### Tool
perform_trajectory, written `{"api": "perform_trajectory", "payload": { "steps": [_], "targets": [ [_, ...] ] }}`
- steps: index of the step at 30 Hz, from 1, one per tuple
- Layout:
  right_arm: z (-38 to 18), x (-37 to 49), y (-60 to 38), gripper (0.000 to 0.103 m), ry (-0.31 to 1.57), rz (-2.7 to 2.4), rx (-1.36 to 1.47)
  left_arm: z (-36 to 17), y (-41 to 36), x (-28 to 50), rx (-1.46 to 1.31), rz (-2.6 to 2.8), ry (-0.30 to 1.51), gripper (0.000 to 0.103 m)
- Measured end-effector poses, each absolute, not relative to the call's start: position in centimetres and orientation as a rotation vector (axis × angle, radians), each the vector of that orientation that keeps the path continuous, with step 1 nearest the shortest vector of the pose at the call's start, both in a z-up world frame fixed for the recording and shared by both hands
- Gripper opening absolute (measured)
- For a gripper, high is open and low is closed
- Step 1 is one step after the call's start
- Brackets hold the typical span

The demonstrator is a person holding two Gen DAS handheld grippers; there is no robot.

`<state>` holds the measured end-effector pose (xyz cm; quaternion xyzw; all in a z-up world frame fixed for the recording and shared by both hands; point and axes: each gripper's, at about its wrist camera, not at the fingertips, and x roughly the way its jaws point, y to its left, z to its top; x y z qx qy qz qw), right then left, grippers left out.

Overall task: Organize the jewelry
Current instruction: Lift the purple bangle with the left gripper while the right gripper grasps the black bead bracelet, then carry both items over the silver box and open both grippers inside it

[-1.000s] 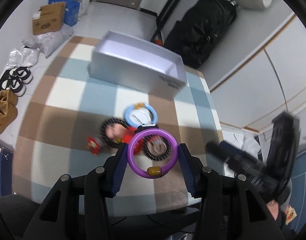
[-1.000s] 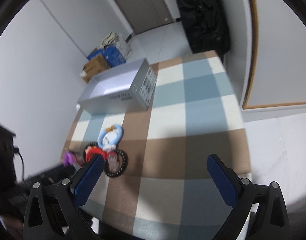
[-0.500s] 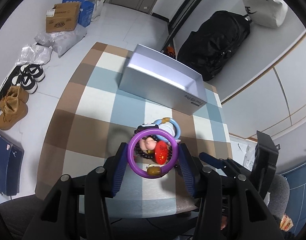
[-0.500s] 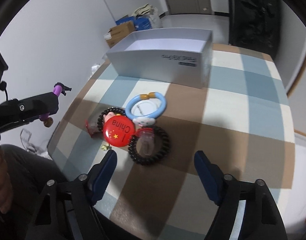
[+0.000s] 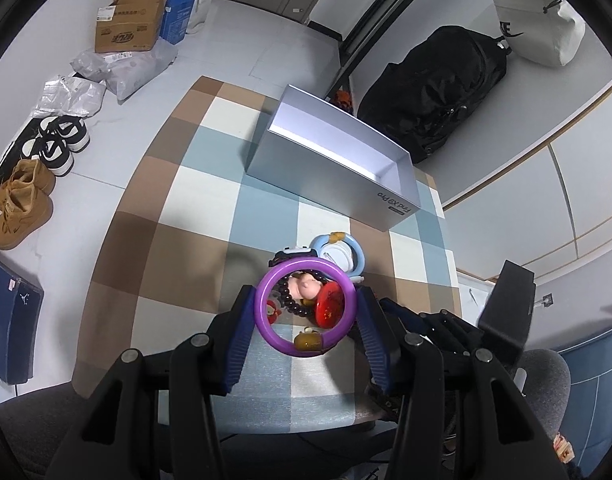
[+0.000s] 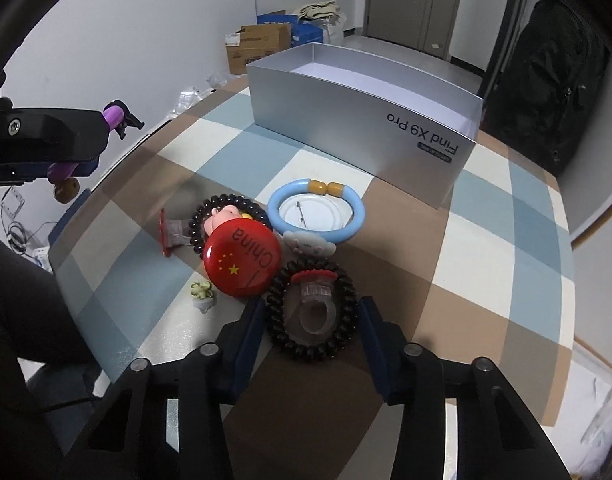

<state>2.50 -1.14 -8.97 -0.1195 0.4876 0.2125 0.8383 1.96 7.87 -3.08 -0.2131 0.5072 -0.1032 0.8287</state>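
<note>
My left gripper (image 5: 305, 316) is shut on a purple bangle (image 5: 306, 265) with an amber bead and holds it above the jewelry pile; in the right wrist view the bangle (image 6: 113, 116) shows at the far left. My right gripper (image 6: 310, 332) is low over the checkered table (image 6: 486, 240). Its jaws are closing around a dark bead bracelet (image 6: 348, 292), with slivers of gap still showing at the pads. A clear ring (image 6: 316, 316) lies inside that bracelet. Beside it are a red China badge (image 6: 241, 260), a blue bangle (image 6: 316, 192) and a second bead bracelet (image 6: 217, 202). An open silver box (image 6: 346, 120) stands behind.
A small green ring (image 6: 201, 294) and a red-topped clear ring (image 6: 169, 232) lie left of the pile. On the floor are shoes (image 5: 21, 204), cardboard boxes (image 5: 129, 28) and a black backpack (image 5: 438, 92). The table's near edge is right below both grippers.
The right gripper rolled, swung in over the pile and sank, and its jaws narrowed from wide to either side of the dark bead bracelet. The left gripper drifted over the pile, bangle still held.
</note>
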Motion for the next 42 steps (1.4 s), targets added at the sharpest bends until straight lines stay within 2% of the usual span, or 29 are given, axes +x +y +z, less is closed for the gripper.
{"api": "perform_trajectory", "payload": {
  "steps": [16,28,32,42],
  "targets": [
    [-4.0,1.8,-4.9,0.043,0.942,0.511,0.011,-2.8,6.6,2.5,-0.445,-0.205,1.093,0.045],
    [4.8,8.1,-5.3,0.043,0.827,0.576,0.077,3.0,5.8,9.8,-0.419,-0.256,1.060,0.045],
    [4.5,11.6,-4.8,0.043,0.856,0.576,0.060,1.8,5.7,13.2,-0.440,-0.292,1.109,0.045],
    [-0.9,17.5,-4.3,0.043,0.968,0.570,0.056,-3.2,6.5,18.7,-0.594,-0.382,1.218,0.045]
  ]
}}
